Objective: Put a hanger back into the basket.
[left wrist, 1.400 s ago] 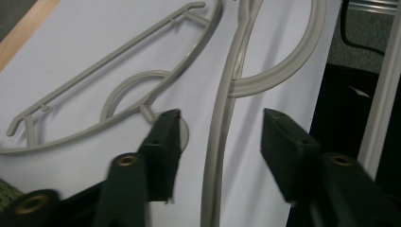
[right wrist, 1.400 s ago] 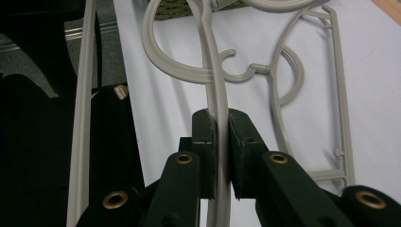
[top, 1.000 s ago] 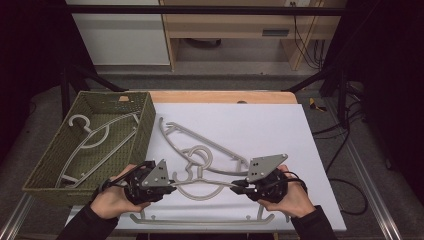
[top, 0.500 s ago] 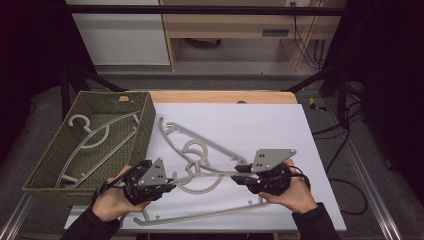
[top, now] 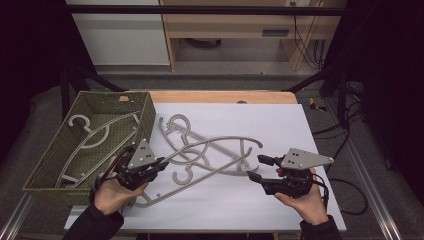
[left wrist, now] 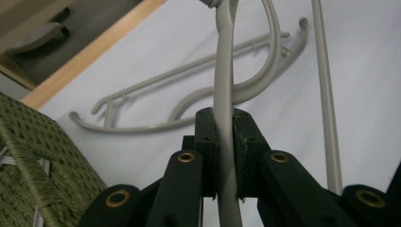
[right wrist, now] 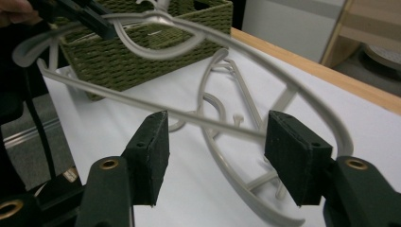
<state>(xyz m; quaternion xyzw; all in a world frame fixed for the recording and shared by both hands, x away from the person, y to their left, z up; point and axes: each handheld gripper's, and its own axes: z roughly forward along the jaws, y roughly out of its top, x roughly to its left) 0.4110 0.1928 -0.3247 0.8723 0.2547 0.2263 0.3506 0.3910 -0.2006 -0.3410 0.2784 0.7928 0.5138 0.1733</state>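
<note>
My left gripper (top: 161, 164) is shut on the curved arm of a grey plastic hanger (top: 220, 141), which it holds up off the white table top (top: 280, 125). The left gripper view shows the pads (left wrist: 208, 137) pressed on that hanger (left wrist: 225, 71). My right gripper (top: 255, 167) stands to the right of the hanger's far end. Its jaws have just been opening, and the pads (right wrist: 151, 142) touch nothing. In the right gripper view the held hanger (right wrist: 265, 61) stretches away in front of the open right gripper (right wrist: 220, 142).
A green woven basket (top: 60, 155) stands at the left with one grey hanger (top: 95, 135) lying in it. More grey hangers (top: 175, 125) lie tangled on the table behind the held one. A wooden edge (top: 225, 96) runs along the back of the table.
The right gripper has opened, let go of the hanger and drawn away to the right. The left gripper keeps its hold, and the hanger now hangs from it alone, tilted.
</note>
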